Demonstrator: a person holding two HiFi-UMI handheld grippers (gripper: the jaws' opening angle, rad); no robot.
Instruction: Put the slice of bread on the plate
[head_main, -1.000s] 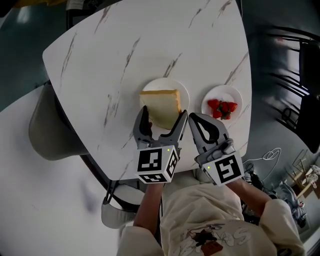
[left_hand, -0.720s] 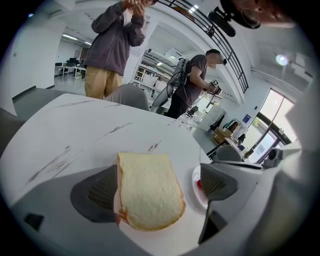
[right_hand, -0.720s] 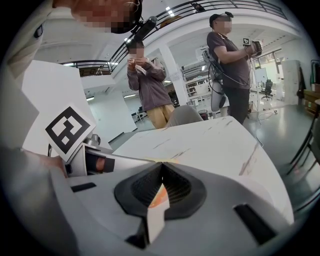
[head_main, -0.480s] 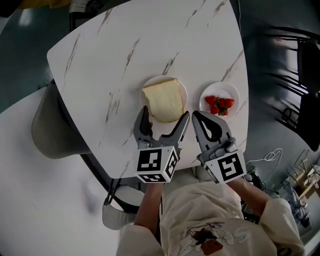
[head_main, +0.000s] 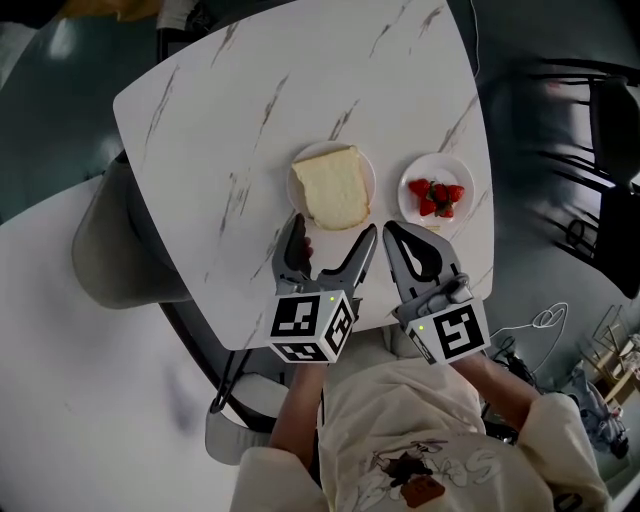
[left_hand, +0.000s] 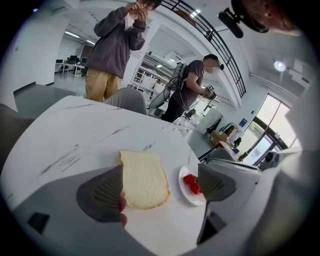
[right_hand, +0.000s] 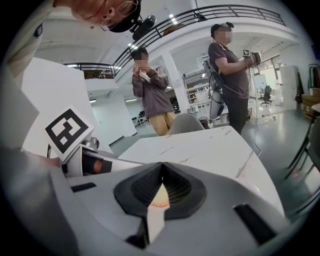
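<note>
Grey chair (head_main: 120, 250) at the left, pushed partly under the white marbled desk (head_main: 250, 120).

Left claw (head_main: 333, 240) at the near edge of the desk, marker cube toward the person. Left gripper view: left claw (left_hand: 160, 187) had its jaws wide apart and clamped on nothing. The left jaw overlapped the bread's left edge in that view, and the right jaw sat in front of the fruit plate. Contact with the bread could not be judged.

Slice of bread (head_main: 330, 190) lay flat on a round white plate (head_main: 367, 165), just beyond the left claw's tips. It covered most of the plate, crust end nearest the claw. In the left gripper view the bread (left_hand: 144, 180) was pale, with a browner rim on its near side.

Right of it, close but apart, a smaller white plate (head_main: 412, 205) held strawberries (head_main: 437, 197). They also showed in the left gripper view (left_hand: 191, 183).

Right claw (head_main: 395, 240) was just beside the left one, near the fruit plate. Right gripper view: right claw (right_hand: 161, 167) had its jaws together at the tips, with nothing between them.

On the far side of the desk two people stood on the open floor, one in a grey top (left_hand: 112, 45) and one with a backpack (left_hand: 187, 87).
</note>
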